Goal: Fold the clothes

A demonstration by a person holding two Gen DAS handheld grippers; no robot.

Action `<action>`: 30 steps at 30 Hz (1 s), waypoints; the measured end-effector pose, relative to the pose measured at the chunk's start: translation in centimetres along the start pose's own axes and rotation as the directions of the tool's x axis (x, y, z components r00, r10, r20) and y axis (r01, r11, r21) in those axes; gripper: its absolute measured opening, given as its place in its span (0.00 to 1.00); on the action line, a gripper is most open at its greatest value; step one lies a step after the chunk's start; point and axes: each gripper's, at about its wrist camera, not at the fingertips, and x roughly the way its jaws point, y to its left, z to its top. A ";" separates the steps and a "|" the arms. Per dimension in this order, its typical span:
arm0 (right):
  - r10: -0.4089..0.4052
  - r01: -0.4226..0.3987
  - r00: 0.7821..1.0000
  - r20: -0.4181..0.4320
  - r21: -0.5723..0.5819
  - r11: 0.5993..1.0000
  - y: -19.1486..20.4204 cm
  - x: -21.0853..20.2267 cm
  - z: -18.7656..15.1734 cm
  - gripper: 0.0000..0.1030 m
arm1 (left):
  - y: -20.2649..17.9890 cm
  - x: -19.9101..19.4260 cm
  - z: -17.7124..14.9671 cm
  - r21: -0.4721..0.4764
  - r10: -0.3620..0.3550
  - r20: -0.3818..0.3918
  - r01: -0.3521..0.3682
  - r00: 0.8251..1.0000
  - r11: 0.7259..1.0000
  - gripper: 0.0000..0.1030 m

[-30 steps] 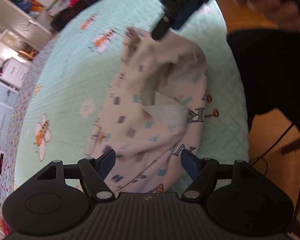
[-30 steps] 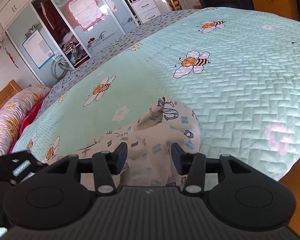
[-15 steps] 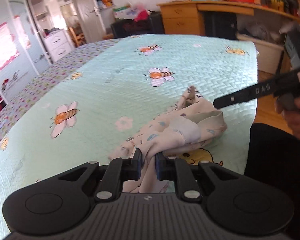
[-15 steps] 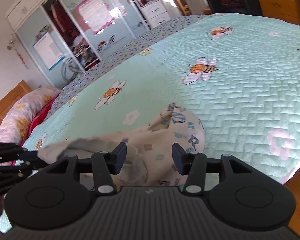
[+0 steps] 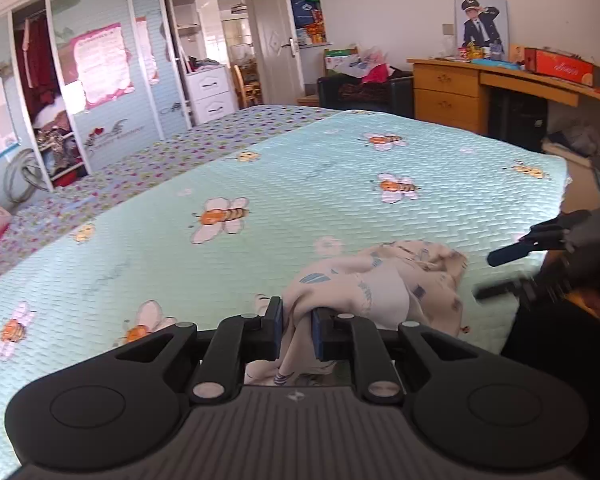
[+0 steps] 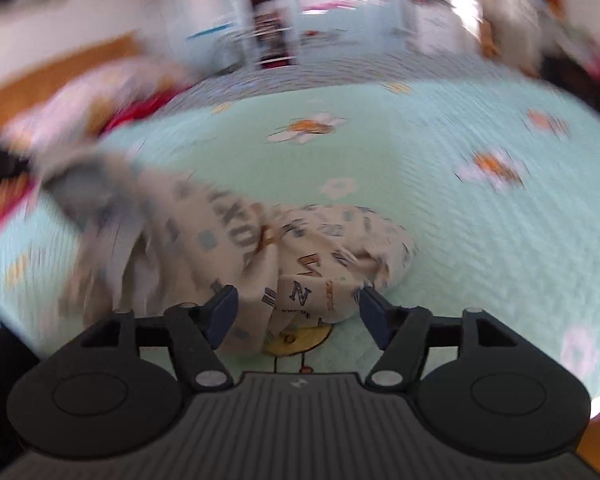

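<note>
Crumpled garment [image 5: 380, 280] on the bed [image 5: 260, 200]
Left gripper [image 5: 296, 330] pinches its edge; right gripper [image 6: 296, 314], fingers spread, should seize the opposite corner, pulling cloth flat.

Bright daylight; right view perhaps motion-blurred

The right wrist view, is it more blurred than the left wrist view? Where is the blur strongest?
Yes: right wrist view is motion-smeared, worst at the top and left edges, though the garment print near the open right gripper stays partly legible; left wrist view is sharp, only the right gripper at its edge blurs.
</note>
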 end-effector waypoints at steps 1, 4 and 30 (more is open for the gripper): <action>-0.003 0.002 1.000 -0.006 -0.110 0.994 1.5 0.2 -0.2 0.70 | 0.1 -0.1 0.2 0.002 0.006 0.002 -0.006 1.000 1.000 0.15; -0.022 0.016 1.000 -0.012 -0.374 0.927 5.4 1.5 -0.8 0.71 | 0.1 -0.6 0.6 0.011 0.014 0.021 -0.014 1.000 1.000 0.17; -0.100 0.084 0.991 0.084 0.167 0.982 -2.1 0.4 4.8 0.08 | -7.6 5.1 -4.6 0.281 -0.154 -0.157 0.194 0.975 0.940 0.42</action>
